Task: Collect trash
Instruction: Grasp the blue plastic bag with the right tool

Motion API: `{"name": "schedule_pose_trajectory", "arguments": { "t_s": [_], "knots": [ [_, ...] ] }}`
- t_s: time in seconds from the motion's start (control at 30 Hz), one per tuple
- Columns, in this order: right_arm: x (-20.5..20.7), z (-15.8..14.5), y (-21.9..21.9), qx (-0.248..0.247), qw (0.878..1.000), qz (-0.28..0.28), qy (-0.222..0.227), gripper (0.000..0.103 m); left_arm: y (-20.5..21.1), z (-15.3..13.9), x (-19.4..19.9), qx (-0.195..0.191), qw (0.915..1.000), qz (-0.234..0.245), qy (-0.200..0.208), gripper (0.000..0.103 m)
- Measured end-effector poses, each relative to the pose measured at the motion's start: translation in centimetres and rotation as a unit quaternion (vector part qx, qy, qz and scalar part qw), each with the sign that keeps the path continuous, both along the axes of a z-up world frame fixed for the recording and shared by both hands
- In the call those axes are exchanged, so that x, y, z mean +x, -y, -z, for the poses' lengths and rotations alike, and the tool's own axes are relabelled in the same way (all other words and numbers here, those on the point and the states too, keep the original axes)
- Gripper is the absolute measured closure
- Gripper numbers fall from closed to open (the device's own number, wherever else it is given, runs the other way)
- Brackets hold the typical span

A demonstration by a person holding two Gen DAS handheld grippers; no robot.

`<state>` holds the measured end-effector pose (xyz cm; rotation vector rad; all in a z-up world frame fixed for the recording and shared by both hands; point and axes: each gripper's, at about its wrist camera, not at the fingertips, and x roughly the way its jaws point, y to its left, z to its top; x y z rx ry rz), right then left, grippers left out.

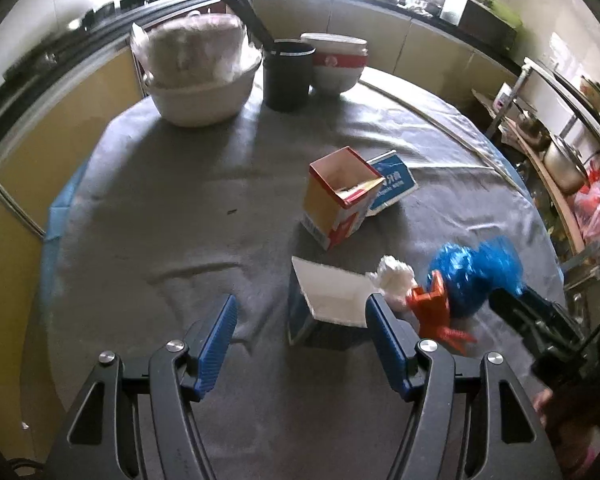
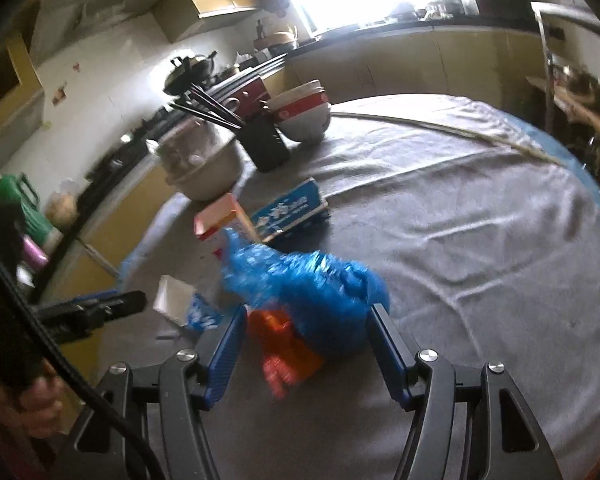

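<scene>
My right gripper point(image 2: 306, 340) is open and low over the grey cloth, with a crumpled blue plastic bag point(image 2: 312, 296) lying between its fingers. The bag is as blurred as the cloth, and I see no pad pressing on it. An orange wrapper point(image 2: 284, 356) lies under the bag's near side. My left gripper point(image 1: 302, 328) is open, with an opened white-and-blue carton point(image 1: 328, 300) just past its right finger point(image 1: 382, 328). To the right lie a white tissue wad point(image 1: 394, 280), the orange wrapper point(image 1: 432, 308) and the blue bag point(image 1: 472, 276). A red-and-yellow carton point(image 1: 340, 196) and a blue carton point(image 1: 394, 184) sit further back.
At the round table's point(image 1: 160, 208) far edge stand a white basin with a bagged bundle point(image 1: 200, 80), a dark chopstick holder point(image 1: 288, 76) and stacked bowls point(image 1: 336, 64). Kitchen counters run behind. A metal rack with pots point(image 1: 560, 160) stands at the right. A hand point(image 2: 32, 400) holds the left gripper.
</scene>
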<state>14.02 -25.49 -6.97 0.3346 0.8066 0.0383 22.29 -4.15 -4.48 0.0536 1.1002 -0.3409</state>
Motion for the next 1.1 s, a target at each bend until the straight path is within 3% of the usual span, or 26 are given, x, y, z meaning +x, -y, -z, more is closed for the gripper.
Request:
{"name": "schedule_pose_trajectory", "arguments": {
  "t_s": [0.1,0.2,0.23,0.33,0.4,0.47,0.77,1.1],
  "knots": [
    [1.1,0.7,0.4,-0.008,1.0,0.009,0.0,0.038,0.3,0.7,1.1,-0.013,0.9997,-0.009,-0.021,0.036],
    [1.6,1.1,1.1,-0.001,1.0,0.014,0.004,0.057,0.6,1.3,1.7,-0.039,0.9983,-0.01,-0.043,0.037],
    [1.8,1.3,1.4,0.002,1.0,0.015,0.001,0.063,0.6,1.4,1.7,-0.046,0.9977,-0.009,-0.048,0.046],
    [1.7,1.9,2.2,0.013,1.0,0.024,0.002,0.067,0.8,2.3,1.9,-0.055,0.9958,-0.012,-0.072,0.073],
    [1.4,2.0,2.8,0.021,0.999,0.031,0.004,0.07,0.8,2.8,1.8,-0.047,0.996,-0.019,-0.074,0.08],
    [1.2,2.2,3.5,0.033,0.999,0.038,0.005,0.071,0.3,2.9,1.7,-0.045,0.996,-0.024,-0.073,0.094],
    [-1.9,1.9,6.4,0.067,0.995,0.066,0.017,0.073,-0.7,3.2,0.1,-0.042,0.9968,-0.005,-0.068,0.099],
    [-7.4,1.6,7.2,0.104,0.993,0.062,0.011,0.073,-1.0,2.9,-6.1,-0.028,0.9972,0.053,-0.046,0.1]
  ]
}}
